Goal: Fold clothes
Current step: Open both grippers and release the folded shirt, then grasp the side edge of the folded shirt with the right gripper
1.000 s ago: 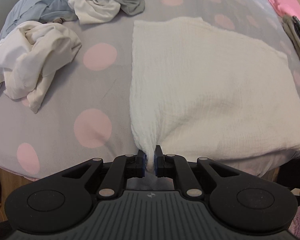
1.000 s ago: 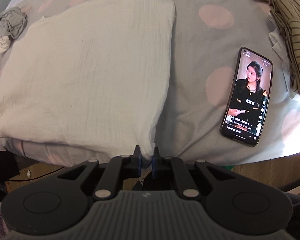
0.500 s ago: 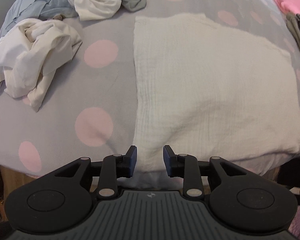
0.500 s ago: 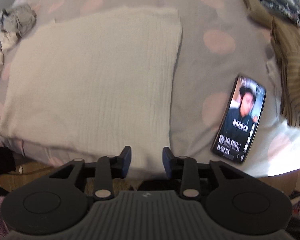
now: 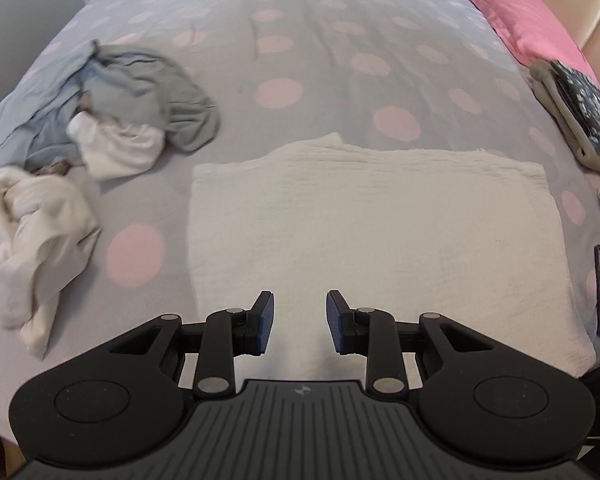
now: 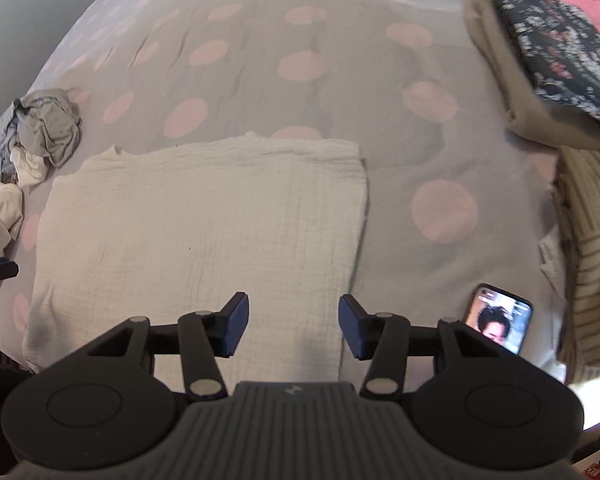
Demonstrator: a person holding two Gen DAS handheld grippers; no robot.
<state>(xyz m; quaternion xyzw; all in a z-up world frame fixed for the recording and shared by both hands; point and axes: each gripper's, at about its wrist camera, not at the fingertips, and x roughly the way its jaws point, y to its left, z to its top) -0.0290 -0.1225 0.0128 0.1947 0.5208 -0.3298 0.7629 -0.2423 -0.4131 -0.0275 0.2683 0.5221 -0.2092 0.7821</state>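
- Right now, the left gripper (image 5: 300, 322) is hovering with its jaws spread wide and pinching nothing; the cream cloth (image 5: 372, 232) is lying flat just ahead of and beneath its fingertips.
- The right gripper (image 6: 293, 326) is likewise standing spread apart and empty, with the same cream cloth (image 6: 204, 232) stretching ahead and to its left, and the cloth's right edge running almost straight out from its right finger.
- The cloth is sitting as a neat rectangle near the close edge of the polka-dot bedspread (image 5: 320, 40), probably so both near corners are within easy reach for another fold.
- Ahead of both claws, past the cloth's far edge, the bedspread is offering open room for carrying the near edge forward.
- To the left of the left claw, a crumpled white garment (image 5: 32, 240) and, further ahead, a grey and blue pile (image 5: 140, 96) are waiting, well apart from the cloth.
- To the right of the right claw, a phone (image 6: 498, 324) is lying near the cloth's right edge, so a sideways fold looks tighter there.
- Further right and ahead, folded clothes (image 6: 560, 60) are stacking up, likely the finished pile.
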